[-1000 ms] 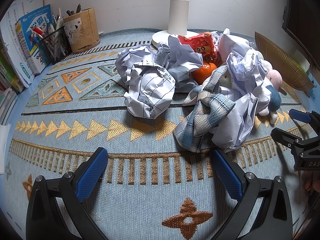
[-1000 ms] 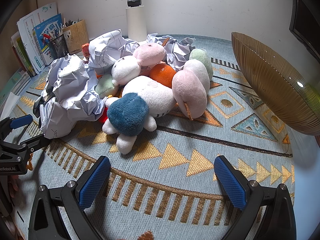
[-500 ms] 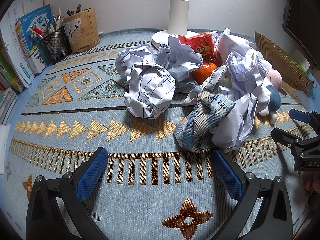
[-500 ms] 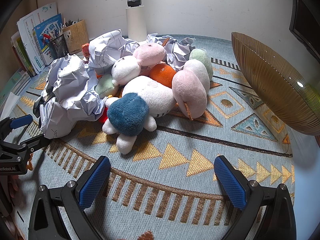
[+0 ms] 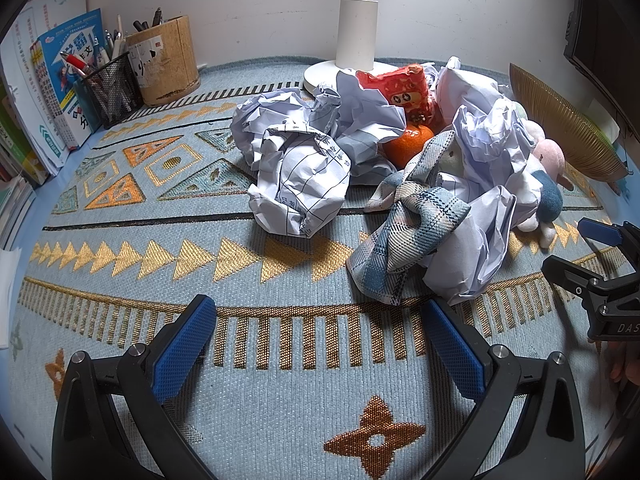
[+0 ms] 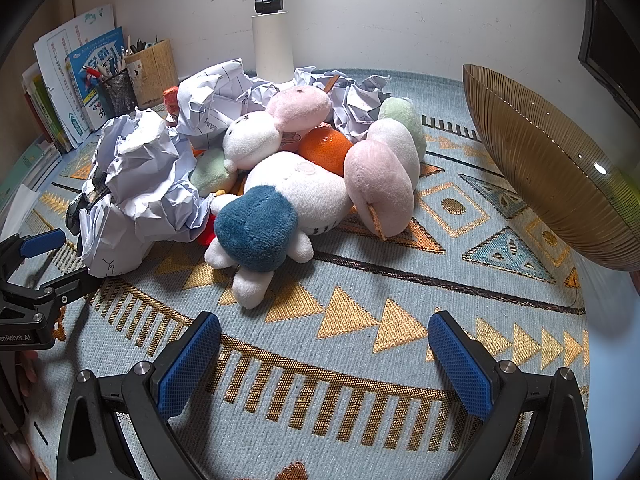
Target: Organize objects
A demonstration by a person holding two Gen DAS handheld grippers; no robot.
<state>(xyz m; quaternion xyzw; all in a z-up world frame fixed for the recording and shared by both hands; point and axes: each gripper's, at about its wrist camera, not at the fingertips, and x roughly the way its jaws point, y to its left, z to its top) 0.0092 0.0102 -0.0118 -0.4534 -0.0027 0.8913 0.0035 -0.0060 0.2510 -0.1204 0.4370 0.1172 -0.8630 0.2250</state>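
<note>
Left tongs (image 5: 320,344), right tongs (image 6: 324,360): black frames, blue textured pads, silver screws.

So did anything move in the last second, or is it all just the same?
Nothing visibly changed. The left gripper and the right gripper hang open and empty over the rug, just as before. The pile of crumpled paper, the plush toys and the orange lies untouched, and the gold bowl has not shifted.
</note>
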